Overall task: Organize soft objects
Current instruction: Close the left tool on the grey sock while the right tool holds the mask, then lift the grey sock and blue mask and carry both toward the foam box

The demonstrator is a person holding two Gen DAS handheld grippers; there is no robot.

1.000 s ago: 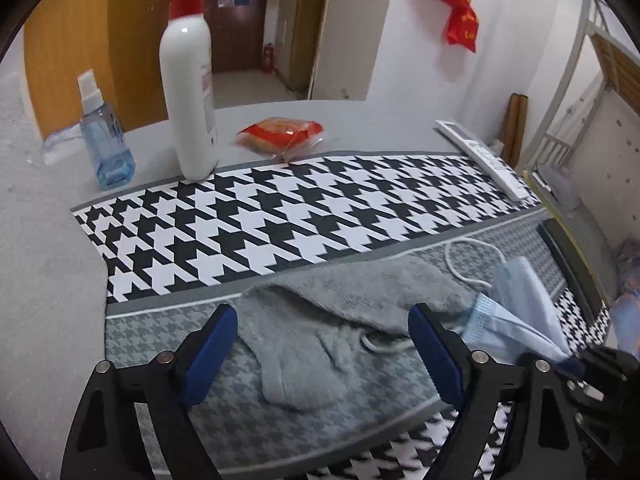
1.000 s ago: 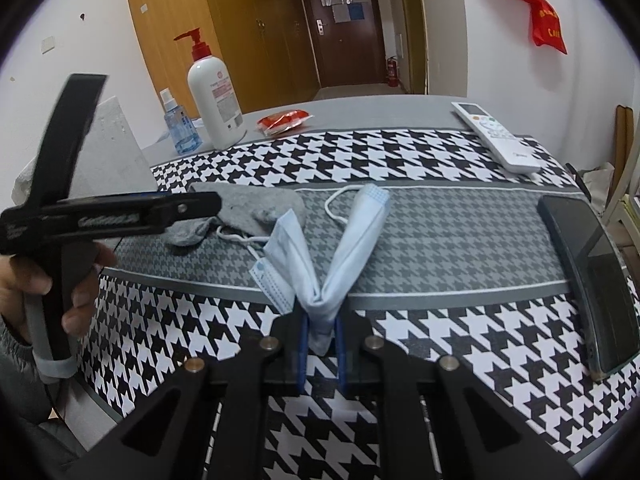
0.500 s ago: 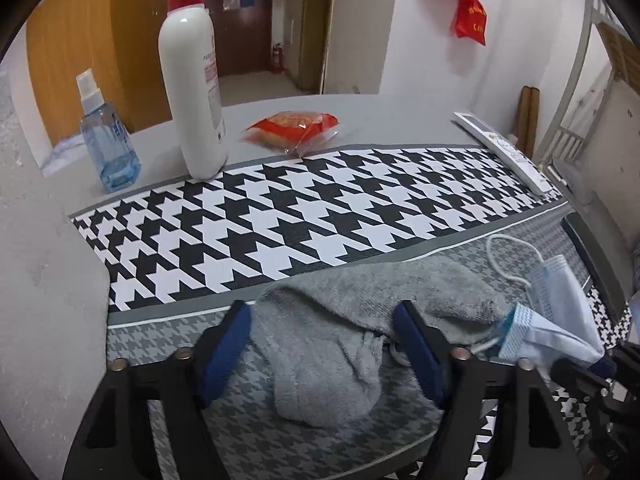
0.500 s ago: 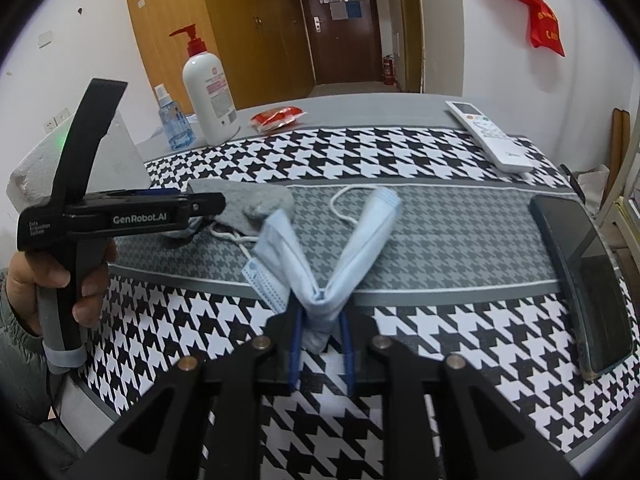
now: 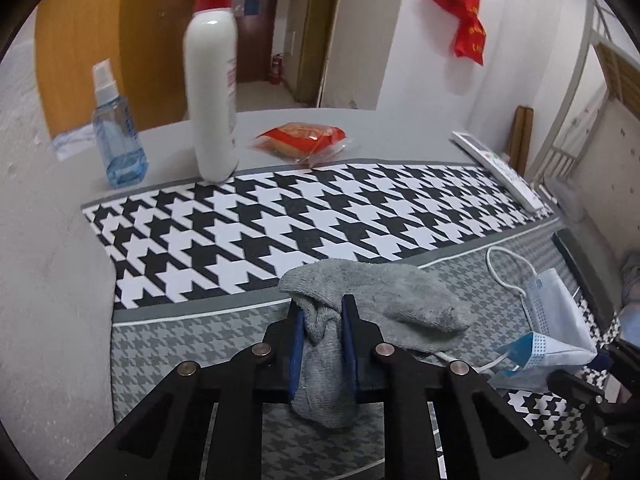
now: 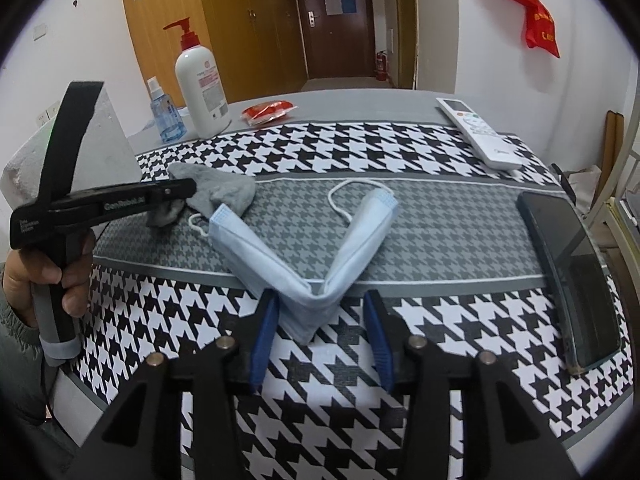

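Gripping: left gripper (image 5: 322, 344) pinches the grey sock (image 5: 384, 304) at its bunched middle, jaws just closed on it; sock on grey band of houndstooth cloth (image 5: 280, 224), toe end hanging below the pads.
Left pose: angled down toward table; in right wrist view a hand (image 6: 44, 276) holds the handle at 9 o'clock, tips (image 6: 176, 192) on the sock.
Right gripper (image 6: 322, 332): jaws just been opening, now apart; blue face mask (image 6: 304, 280) lies folded in a V between them, pads not pressing it.
Mask pos: fold at cloth's near edge, arms spreading to 11 and 1 o'clock; one ear loop touches the sock.
Around, left view: pump bottle (image 5: 212, 92) at 12 o'clock, spray bottle (image 5: 118, 136) at 10, red snack pack (image 5: 302, 140) at 1.
Right view: remote (image 6: 478, 132) at 1 o'clock, phone (image 6: 568, 276) at 3, well apart from mask.
Obstruction: nothing between grippers & soft items.
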